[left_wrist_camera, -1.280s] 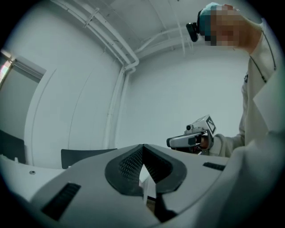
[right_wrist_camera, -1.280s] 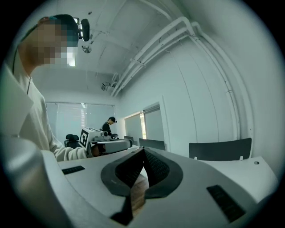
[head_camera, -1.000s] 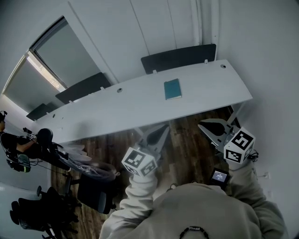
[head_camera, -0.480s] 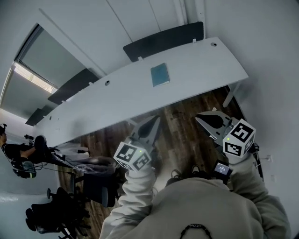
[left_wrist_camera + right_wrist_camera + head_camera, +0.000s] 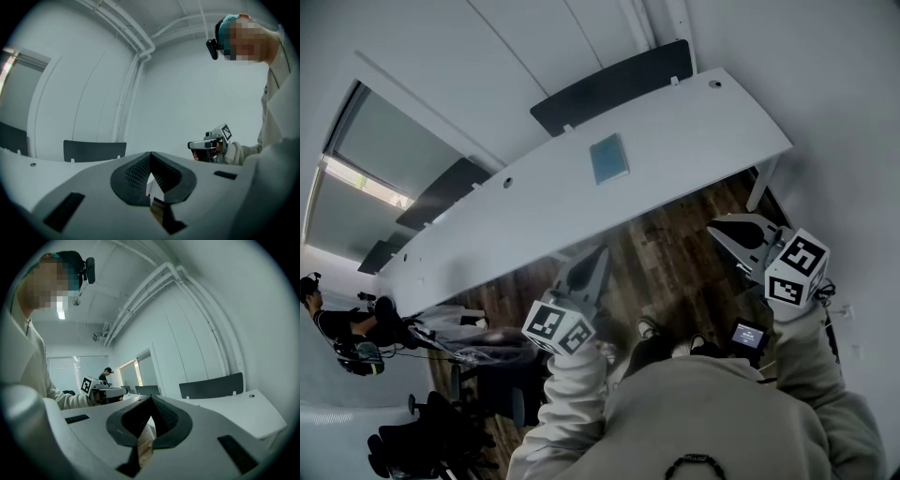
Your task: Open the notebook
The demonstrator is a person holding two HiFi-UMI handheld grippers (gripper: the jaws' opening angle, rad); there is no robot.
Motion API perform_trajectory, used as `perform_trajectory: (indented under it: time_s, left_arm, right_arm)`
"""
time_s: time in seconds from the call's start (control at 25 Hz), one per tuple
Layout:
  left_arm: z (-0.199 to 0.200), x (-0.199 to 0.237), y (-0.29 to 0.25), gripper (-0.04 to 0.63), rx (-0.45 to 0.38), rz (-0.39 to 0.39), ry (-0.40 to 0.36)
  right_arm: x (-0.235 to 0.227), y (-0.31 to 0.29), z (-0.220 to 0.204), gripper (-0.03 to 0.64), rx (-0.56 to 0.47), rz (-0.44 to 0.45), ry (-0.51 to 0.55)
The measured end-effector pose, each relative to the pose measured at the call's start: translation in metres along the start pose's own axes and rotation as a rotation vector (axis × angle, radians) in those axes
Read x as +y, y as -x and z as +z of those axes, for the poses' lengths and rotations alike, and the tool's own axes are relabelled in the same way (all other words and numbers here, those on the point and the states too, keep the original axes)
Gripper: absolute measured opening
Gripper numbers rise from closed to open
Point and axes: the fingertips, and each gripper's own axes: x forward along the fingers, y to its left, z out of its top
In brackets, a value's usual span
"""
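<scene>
Nearest the camera in the head view, above the wooden floor (image 5: pixel 675 272), the left gripper (image 5: pixel 589 267) and the right gripper (image 5: pixel 733 232) are held out level. Each has its jaws closed tip to tip with nothing between them, as each gripper's own view confirms. Neither has reached the table (image 5: pixel 712 141); a strip of floor lies between the tips and its near edge. Farther out, the notebook (image 5: pixel 608 157) lies closed and flat on the white top, about midway between the near and far edges. It is well apart from both tools. Its long axis runs roughly from 12 to 6 o'clock, across the table's width, with one short edge toward the person. From the left gripper it sits at about 12 o'clock, almost dead ahead; from the right gripper it sits at about 10 o'clock, off to the side. The left gripper looks the nearer and better lined up, so it is likely the one to reach the cover first. Beyond the notebook, a dark panel (image 5: pixel 609 84) stands along the table's far edge.
</scene>
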Motion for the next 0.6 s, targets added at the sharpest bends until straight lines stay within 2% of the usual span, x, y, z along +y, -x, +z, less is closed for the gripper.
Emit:
perform_trajectory:
  time_s: [0.16,0.48,0.6]
  left_arm:
    - [0.000,0.015,-0.007,0.000,-0.002,-0.005,-0.017]
    - [0.030,0.040,-0.030,0.000,-0.071,-0.051,-0.049]
    - [0.025,0.062,-0.038,0.000,-0.068,-0.047,-0.035]
  right_arm:
    - [0.002,-0.011,0.008,0.021,-0.025,0.003,0.020]
    - [-0.009,-0.033,0.021,0.021,-0.002,-0.005,0.041]
    - [-0.015,-0.054,0.020,0.021,-0.002,0.003,0.020]
